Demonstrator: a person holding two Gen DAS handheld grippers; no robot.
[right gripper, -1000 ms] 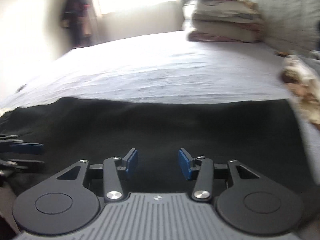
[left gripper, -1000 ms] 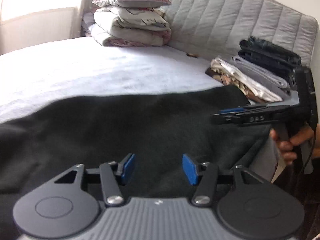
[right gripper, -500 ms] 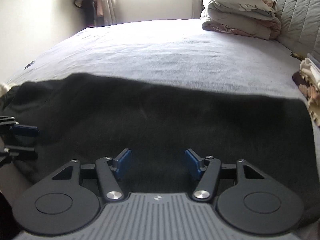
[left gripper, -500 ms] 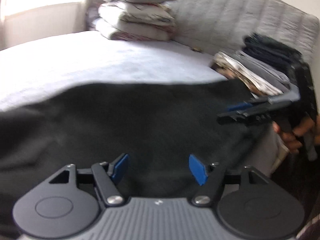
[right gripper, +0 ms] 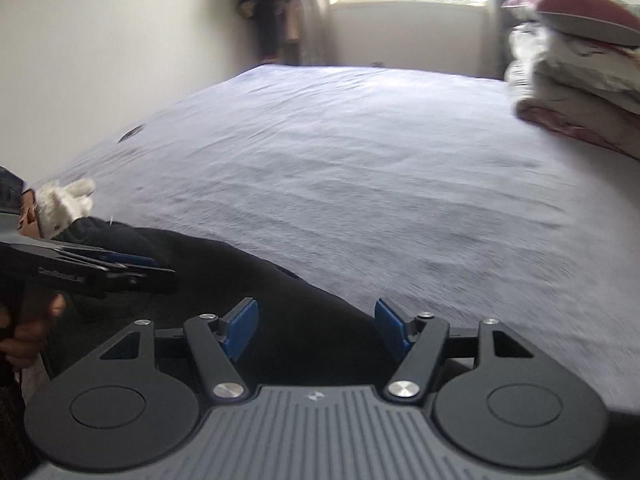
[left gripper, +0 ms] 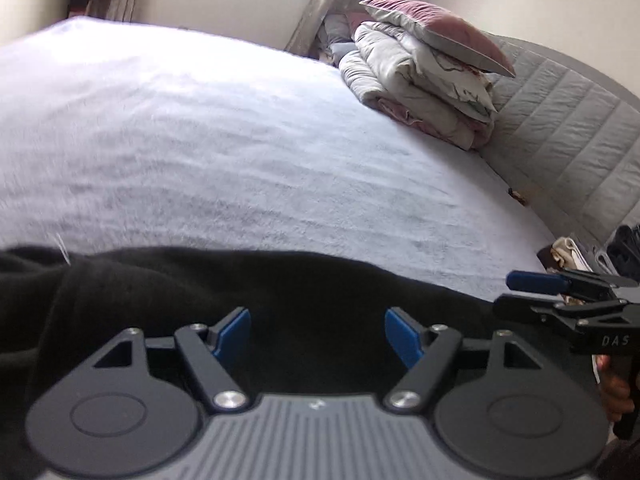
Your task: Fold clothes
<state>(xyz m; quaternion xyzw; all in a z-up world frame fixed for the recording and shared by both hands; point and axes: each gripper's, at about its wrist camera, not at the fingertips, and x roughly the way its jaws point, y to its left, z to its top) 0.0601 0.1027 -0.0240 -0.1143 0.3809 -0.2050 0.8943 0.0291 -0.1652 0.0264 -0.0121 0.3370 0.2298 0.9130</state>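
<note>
Bed [left gripper: 240,152] fills most of both views, covered in a pale grey-lilac fleecy sheet, with a padded grey headboard [left gripper: 568,140] at its right end. Black garment [left gripper: 280,296] lies spread along the near edge of the bed, under both tools; its far hem runs roughly straight across the left wrist view, and in the right wrist view [right gripper: 224,276] it bunches toward the left. Stack of folded bedding [left gripper: 420,92] sits by the headboard, topped by a mauve pillow [left gripper: 436,28]. Part of a pile of folded clothes [left gripper: 568,252] shows at the far right edge, beside the headboard. Left hand-held gripper [left gripper: 318,336]: blue pads wide apart, nothing between them, hovering just above the garment. Right hand-held gripper [right gripper: 316,328]: likewise wide, nothing held, over the garment's right part. Each tool shows side-on in the other's view; contact with the cloth cannot be judged. Right hand [left gripper: 616,392] is partly visible on its handle; left hand [right gripper: 28,332] likewise. A small white fluffy item [right gripper: 64,206] lies just beyond the garment's left end. A small dark object [right gripper: 130,134] lies on the sheet near the far left edge, too blurred to identify.
</note>
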